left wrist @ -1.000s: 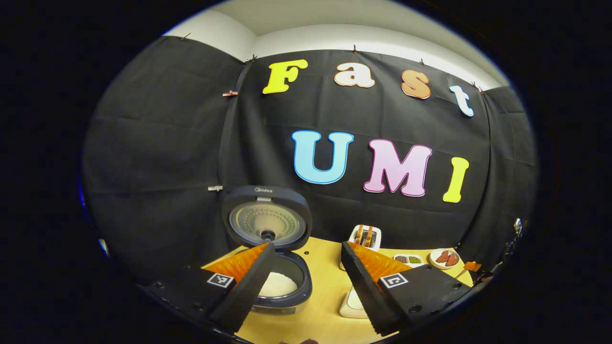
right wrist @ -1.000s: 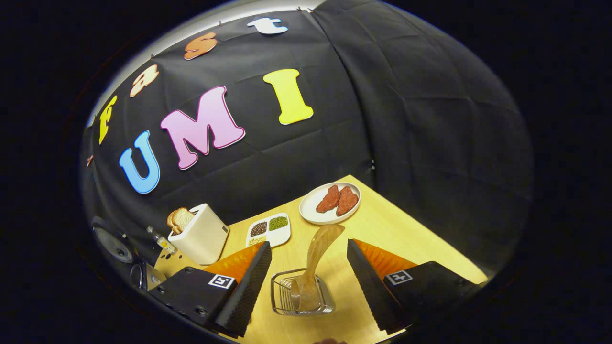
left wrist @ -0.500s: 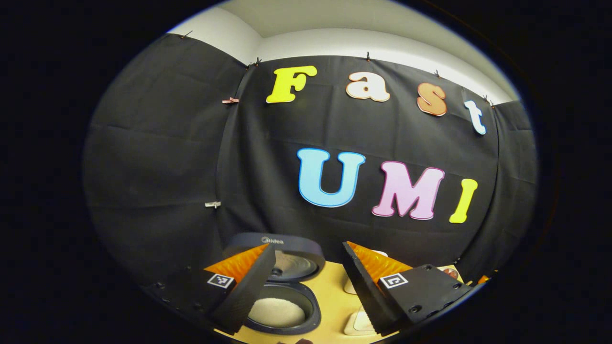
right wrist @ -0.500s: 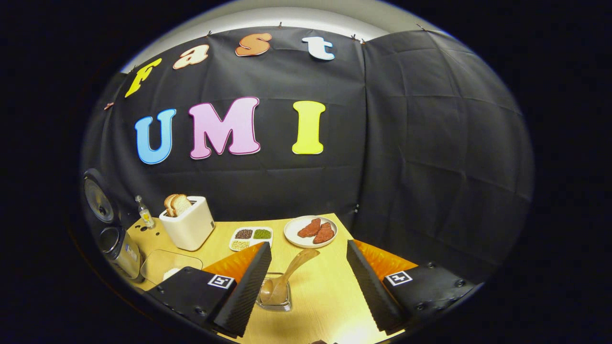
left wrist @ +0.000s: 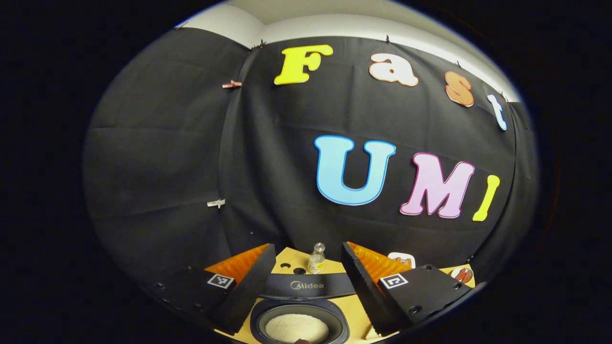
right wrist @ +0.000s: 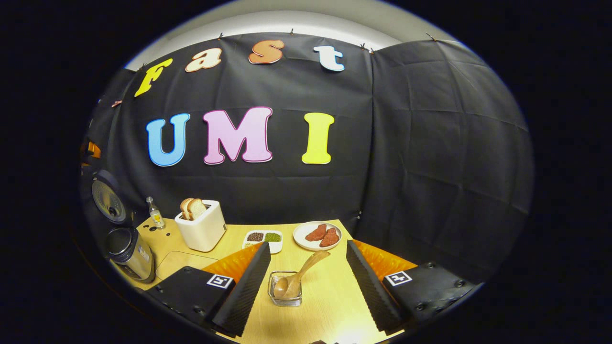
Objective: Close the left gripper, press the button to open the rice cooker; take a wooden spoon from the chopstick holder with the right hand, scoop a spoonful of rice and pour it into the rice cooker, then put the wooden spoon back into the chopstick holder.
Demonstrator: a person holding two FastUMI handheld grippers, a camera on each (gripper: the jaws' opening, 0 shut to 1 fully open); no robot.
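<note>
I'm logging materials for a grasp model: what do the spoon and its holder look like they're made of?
The spoon looks like wood: warm tan, matte, with a faint sheen. The holder appears to be thin metal wire or clear material; its walls let the spoon bowl show through, so I cannot tell which.

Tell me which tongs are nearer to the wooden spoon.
Right. The right tongs are open just in front of the wooden spoon in its holder; the left tongs hang open over the rice cooker.

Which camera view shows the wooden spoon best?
The right gripper view. There the wooden spoon stands in the chopstick holder on the table, whole and unblocked, between the open fingers of the right tool. The left gripper view looks at the open rice cooker and the rice inside it instead.
</note>
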